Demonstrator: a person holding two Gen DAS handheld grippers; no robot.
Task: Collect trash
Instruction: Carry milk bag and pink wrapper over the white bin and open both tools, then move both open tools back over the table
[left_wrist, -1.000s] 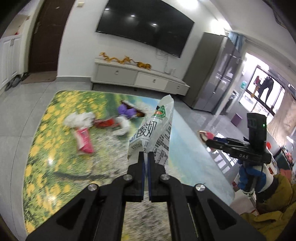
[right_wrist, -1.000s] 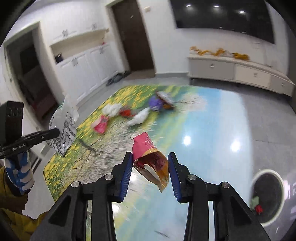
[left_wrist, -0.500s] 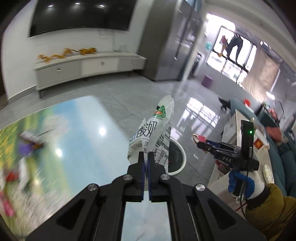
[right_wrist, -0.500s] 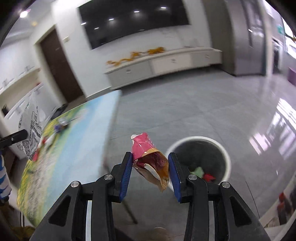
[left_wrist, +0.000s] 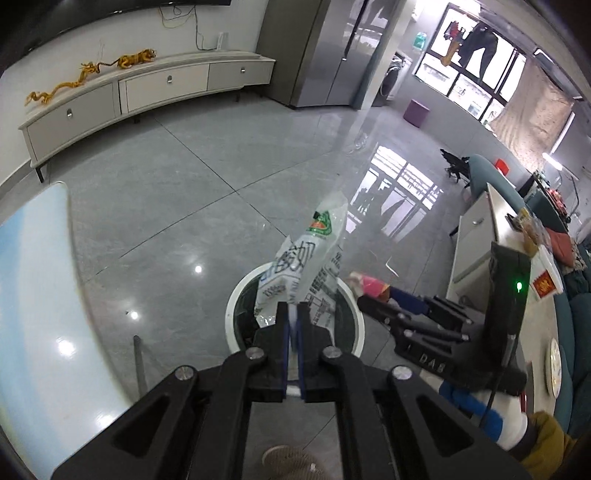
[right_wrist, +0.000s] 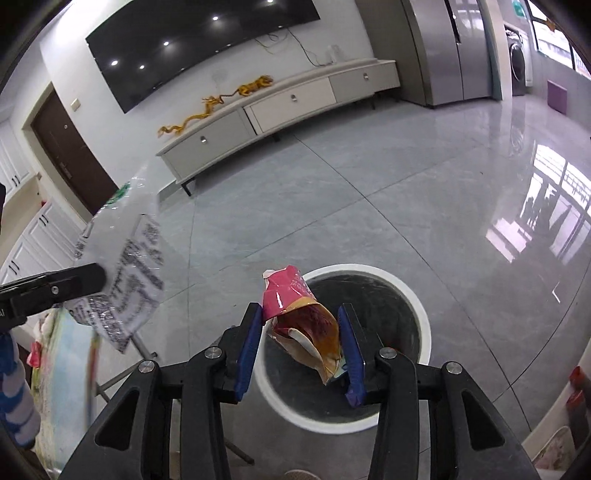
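Note:
My left gripper (left_wrist: 293, 314) is shut on a white printed plastic wrapper (left_wrist: 308, 262) and holds it above the round white-rimmed trash bin (left_wrist: 236, 295) on the floor. My right gripper (right_wrist: 301, 325) is shut on a crumpled pink and brown snack bag (right_wrist: 301, 314), held over the same bin (right_wrist: 421, 317). The right gripper with its pink bag (left_wrist: 369, 286) shows at the right in the left wrist view. The left gripper's finger (right_wrist: 55, 284) and the wrapper (right_wrist: 125, 266) show at the left in the right wrist view.
The table with the flower-print cover (left_wrist: 33, 295) stands left of the bin; its edge (right_wrist: 66, 354) and legs are close. A low white TV cabinet (right_wrist: 280, 110) lines the far wall. A white side table (left_wrist: 509, 240) and sofa are at the right.
Both grippers have swung away from the table and down over the trash bin, still holding the wrapper and the snack bag. The bin now lies directly below both.

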